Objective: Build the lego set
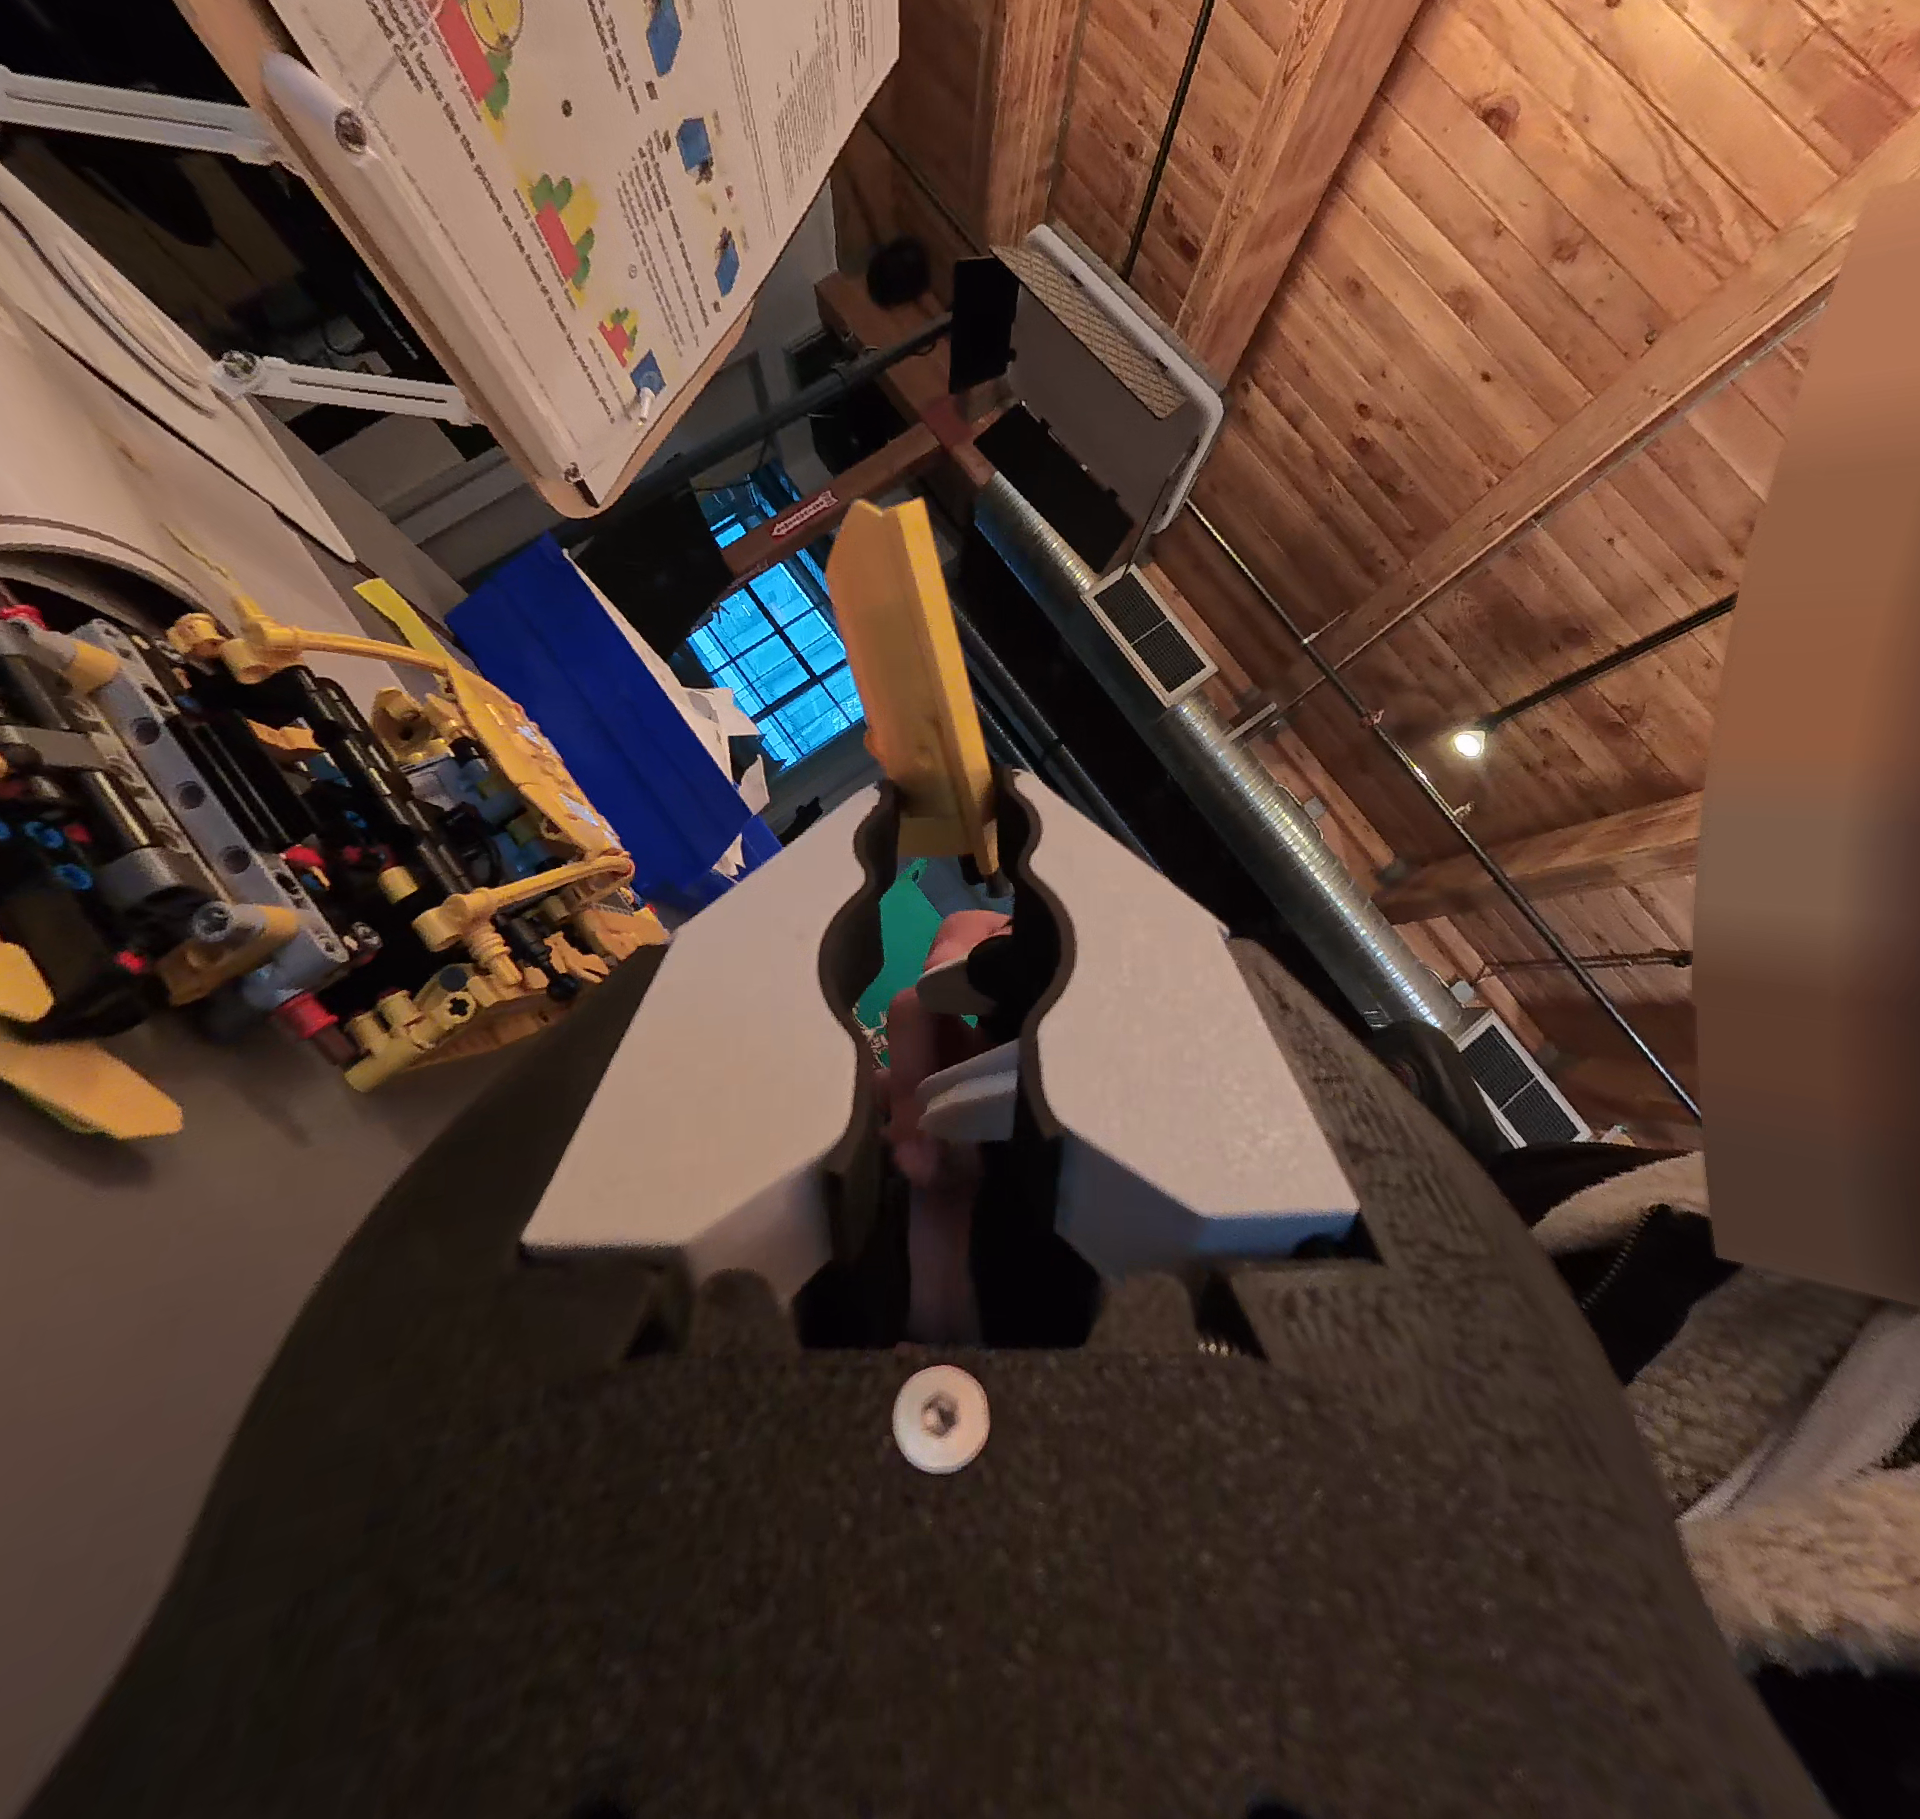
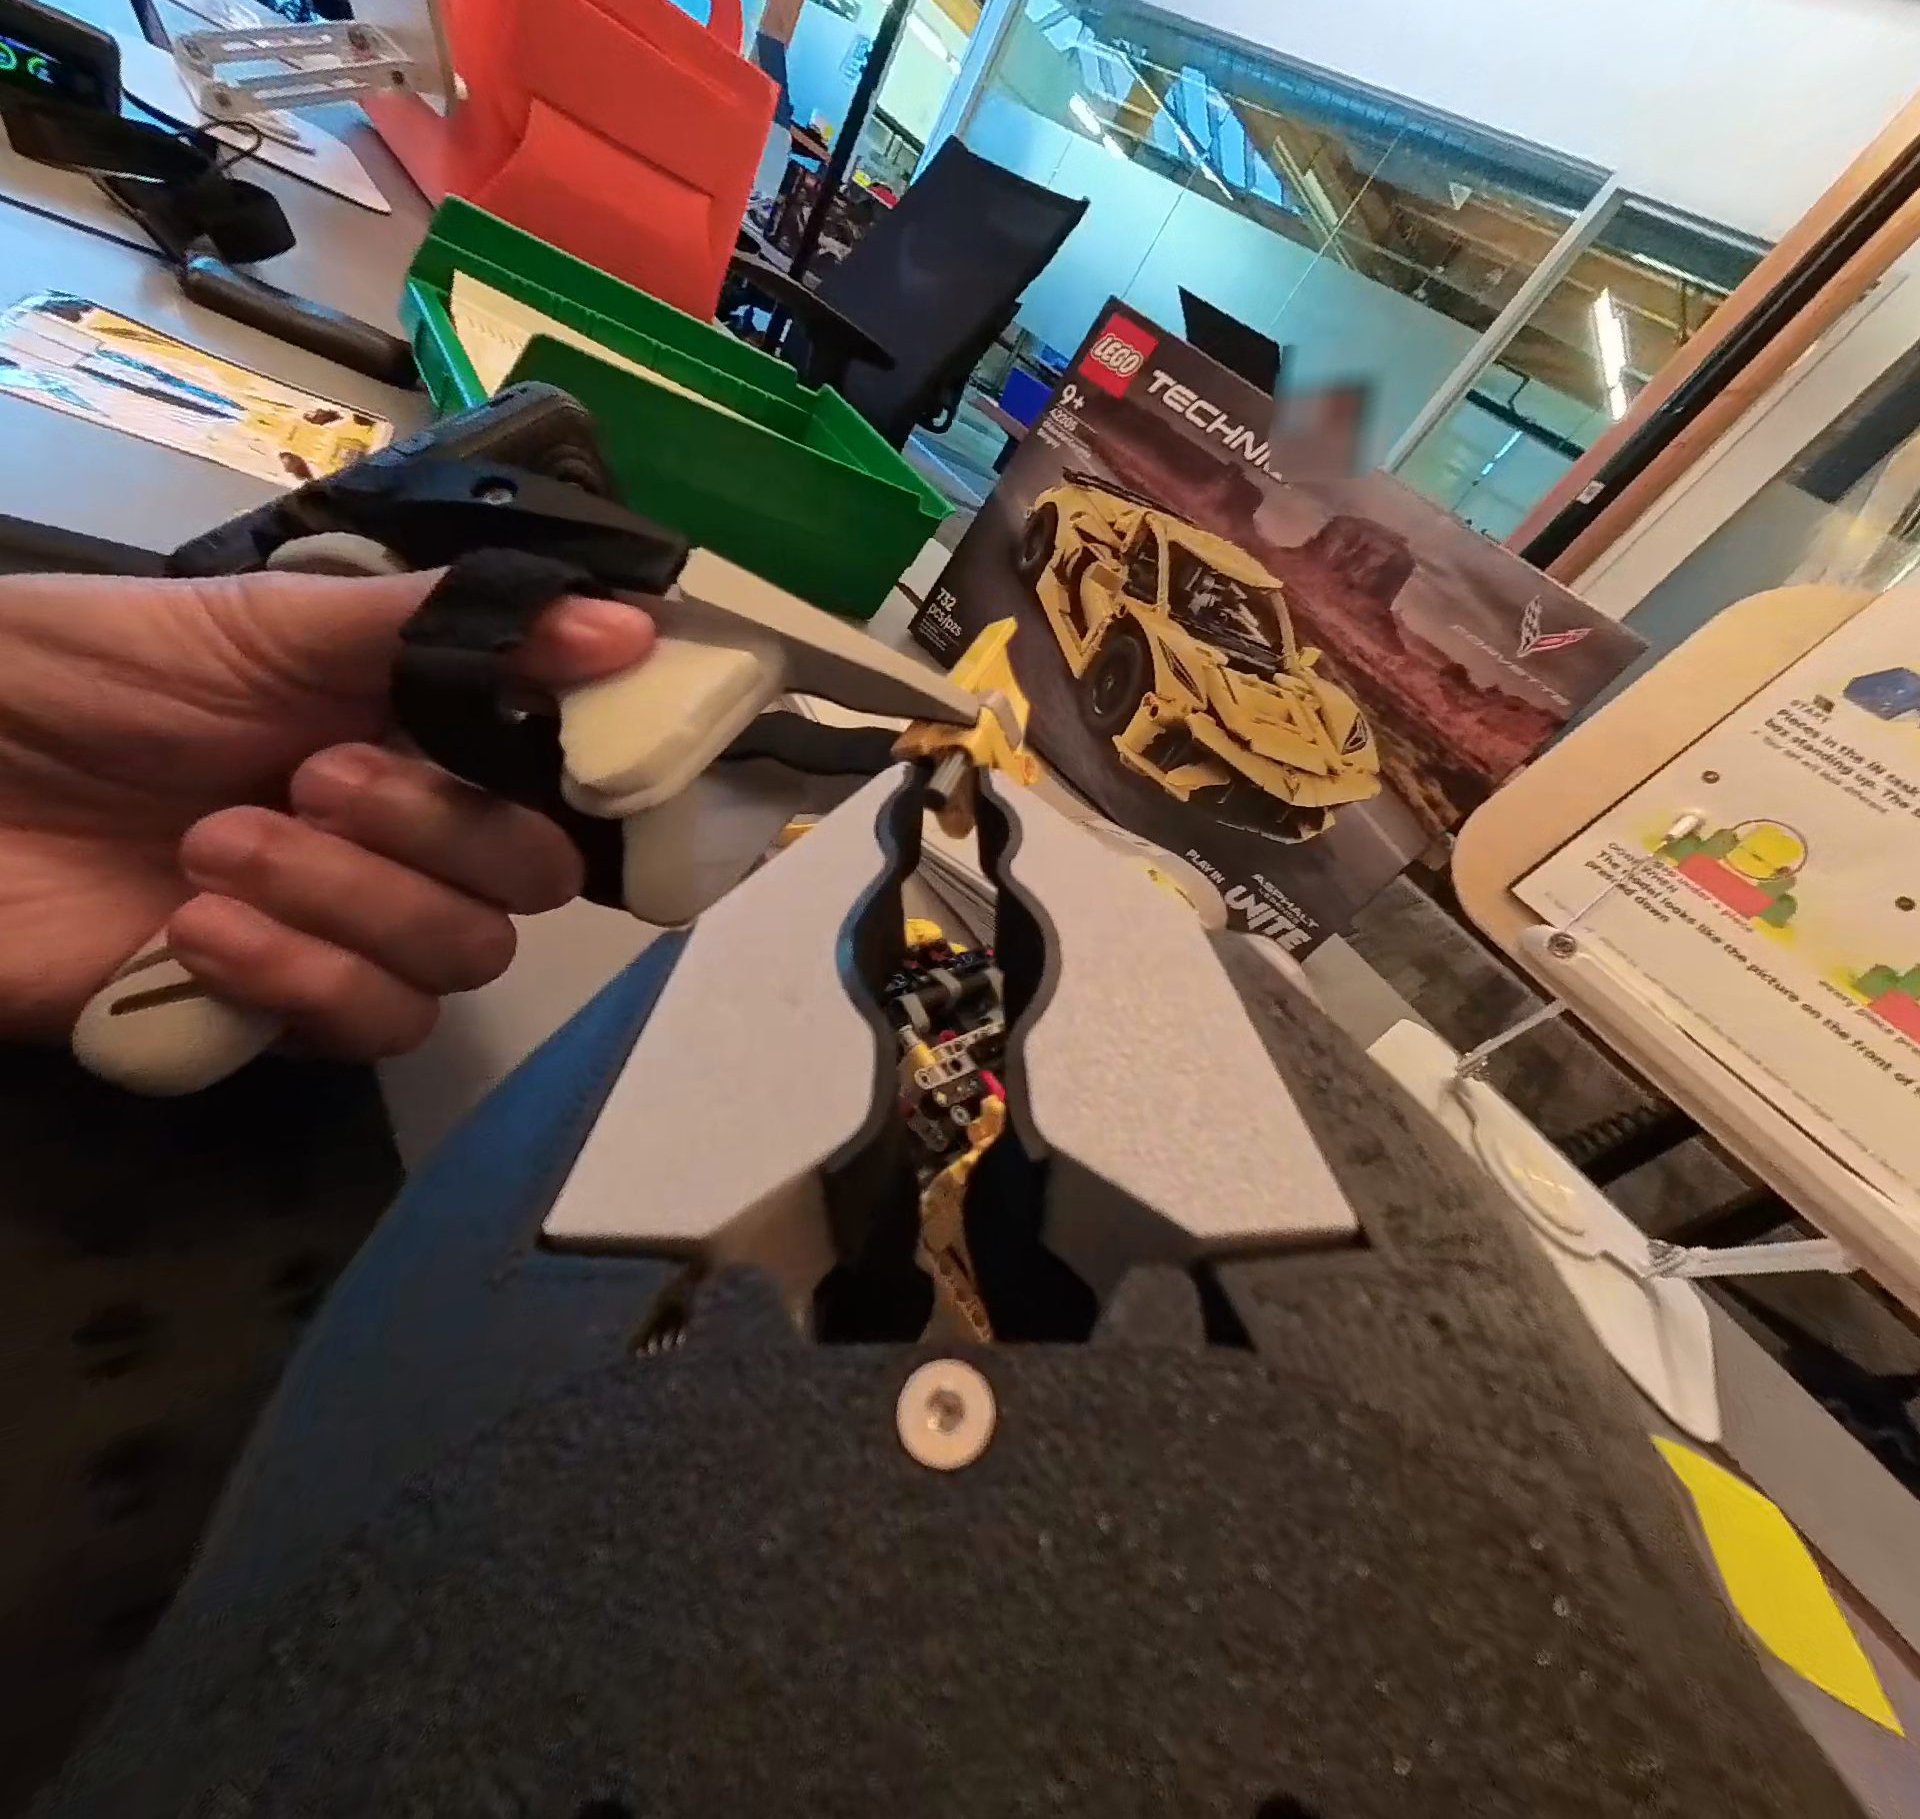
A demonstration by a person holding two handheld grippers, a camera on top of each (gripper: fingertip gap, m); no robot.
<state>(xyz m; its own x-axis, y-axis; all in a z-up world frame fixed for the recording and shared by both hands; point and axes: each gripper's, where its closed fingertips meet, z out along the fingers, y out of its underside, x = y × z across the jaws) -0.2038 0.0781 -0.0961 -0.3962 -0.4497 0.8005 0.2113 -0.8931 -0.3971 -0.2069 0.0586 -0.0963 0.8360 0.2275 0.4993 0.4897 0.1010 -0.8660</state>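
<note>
Landmark: set box (image 2: pixel 1278 668), upright at the far side of the table (image 2: pixel 62 242); all places given from it.
Left gripper (image 1: pixel 940 839): jaws nearly closed, pinching the base of a yellow panel piece (image 1: pixel 909 668).
Panel axis: long axis runs out past the fingertips, away from the camera.
Right gripper (image 2: pixel 951 793): jaws close together on a short grey pin (image 2: pixel 948 787); true grip or mere contact, cannot tell.
Key relation: in the right wrist view, pin and panel piece meet just in front of the box's lower left corner; the left tool enters from the box's left, the right tool from below. Both tips about equally near.
Car model (image 1: pixel 312 834): partly built, on the table, well apart from the raised panel.
Green bin (image 2: pixel 665 419): left of the box.
Writing: printing on the box and on the instruction board (image 2: pixel 1766 886), right of the box; not transcribed.
Judgement: the coming move looks like seating the pin into the panel's end.
</note>
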